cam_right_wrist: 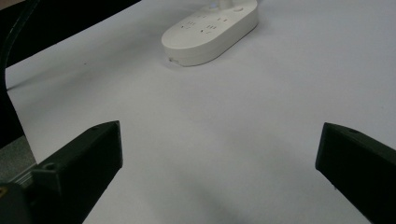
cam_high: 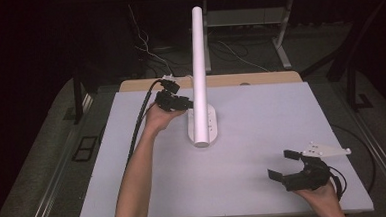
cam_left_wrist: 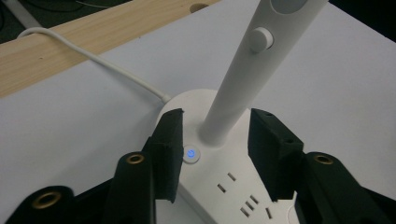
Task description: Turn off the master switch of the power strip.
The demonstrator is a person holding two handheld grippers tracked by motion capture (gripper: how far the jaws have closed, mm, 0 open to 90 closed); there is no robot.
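A white desk lamp stands mid-table, its tall stem (cam_high: 199,73) rising from an oval base (cam_high: 211,125) that carries power sockets. My left gripper (cam_high: 180,103) sits at the base's left side. In the left gripper view it (cam_left_wrist: 215,126) is open, with one jaw on each side of the stem's foot (cam_left_wrist: 219,126). A round button (cam_left_wrist: 191,154) glowing blue lies right beside the left jaw. A white knob (cam_left_wrist: 260,39) sits higher up the stem. My right gripper (cam_high: 283,165) rests open near the table's front right, holding nothing (cam_right_wrist: 219,149); the base (cam_right_wrist: 210,30) lies far ahead of it.
A white mat (cam_high: 262,135) covers the table, with a wooden strip (cam_high: 259,78) along the far edge. The lamp's white cable (cam_left_wrist: 93,58) runs from the base over that strip. Black cables trail from both grippers, and loose wires lie on the floor beyond.
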